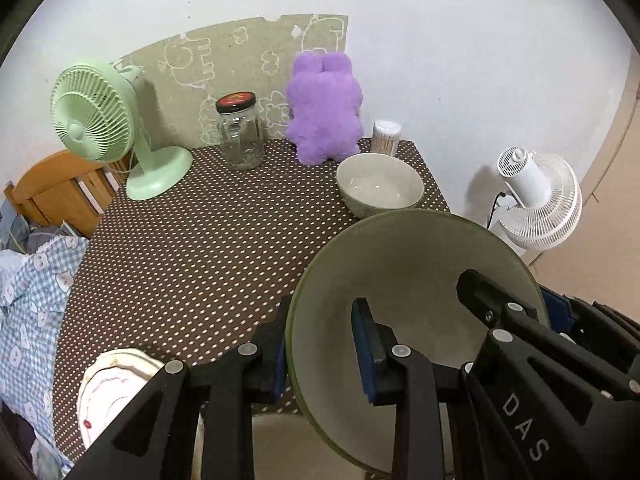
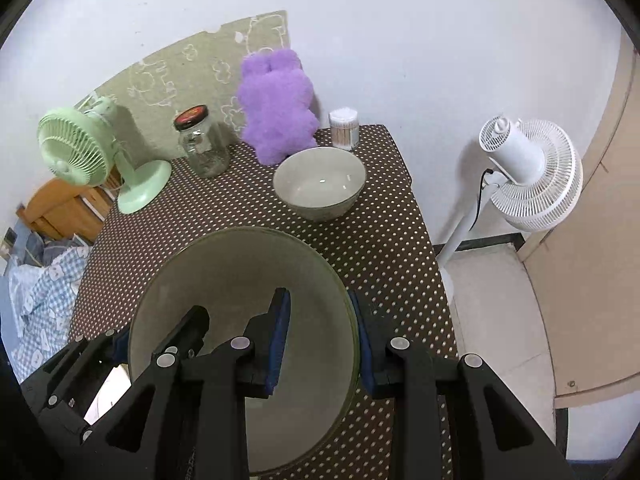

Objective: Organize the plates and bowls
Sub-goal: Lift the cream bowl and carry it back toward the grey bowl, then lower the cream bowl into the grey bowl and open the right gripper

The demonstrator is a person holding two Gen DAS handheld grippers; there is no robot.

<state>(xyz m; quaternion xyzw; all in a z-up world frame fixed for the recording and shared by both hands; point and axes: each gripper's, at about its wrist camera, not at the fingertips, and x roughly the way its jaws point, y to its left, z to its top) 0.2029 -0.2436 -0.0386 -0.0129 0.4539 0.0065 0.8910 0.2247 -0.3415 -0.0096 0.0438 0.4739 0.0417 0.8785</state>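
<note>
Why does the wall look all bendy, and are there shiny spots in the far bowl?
In both wrist views the fisheye lens bends the wall and blackens the corners. In the left wrist view the far bowl shows small bright glints. In the right wrist view the white fan throws a soft shadow on the wall.

I hold a large bowl (image 2: pixel 240 320) between my two grippers: my left gripper (image 1: pixel 322 354) straddles its left rim, one finger inside and one outside, and my right gripper (image 2: pixel 320 338) straddles its right rim the same way. The bowl is above the near part of the table (image 2: pixel 384 248). Beyond it, towards the table's far right, a smaller bowl (image 2: pixel 320 184) stands on the cloth. Behind that bowl a plush toy (image 2: pixel 276 108) stands at the wall, with a toothpick holder (image 2: pixel 344 128) to its right and a jar (image 2: pixel 200 140) to its left. Further left is a desk fan (image 2: pixel 92 152). A plate (image 1: pixel 108 392) lies at the near left, under my left gripper. Off the table's right side a standing fan (image 2: pixel 528 172) is on the floor.
</note>
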